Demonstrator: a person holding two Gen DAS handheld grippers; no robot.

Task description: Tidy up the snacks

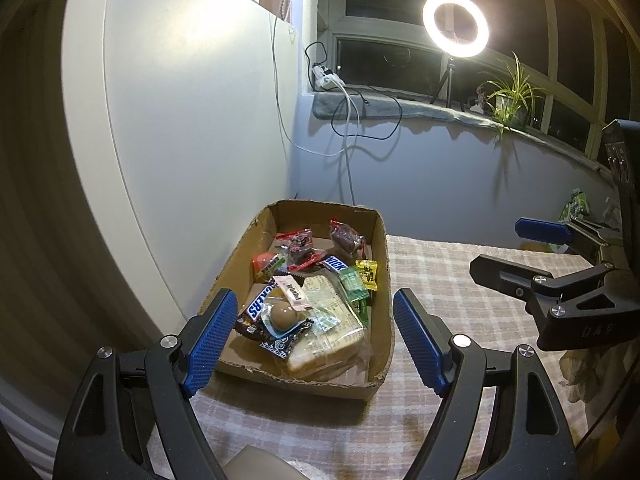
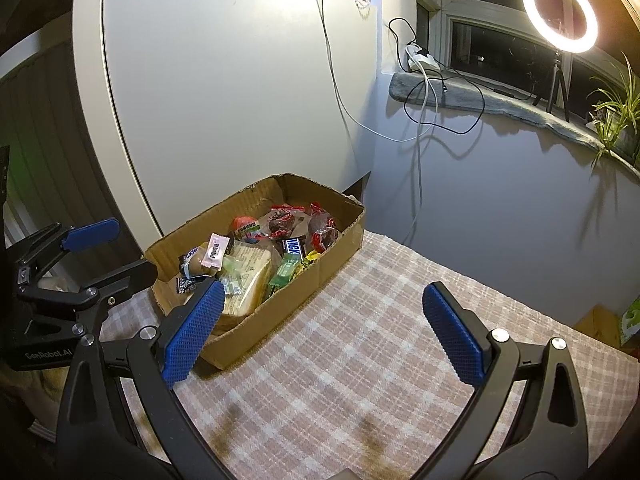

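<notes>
A cardboard box (image 1: 382, 264) sits on the checked tablecloth and holds several wrapped snacks: a Snickers bar (image 1: 260, 304), a wrapped sandwich (image 1: 332, 328), green candy (image 1: 354, 284) and red packets (image 1: 298, 244). My left gripper (image 1: 314, 336) is open and empty, above the box's near end. The box also shows in the right wrist view (image 2: 340, 240). My right gripper (image 2: 324, 332) is open and empty, over the cloth just right of the box. The right gripper also shows in the left wrist view (image 1: 516, 252), and the left gripper in the right wrist view (image 2: 108, 252).
The checked tablecloth (image 2: 360, 360) covers the table. A white cabinet (image 2: 220, 100) stands behind the box. A windowsill carries a ring light (image 1: 456, 24), cables and a plant (image 1: 510, 96). A green packet (image 1: 576, 206) lies at the far right.
</notes>
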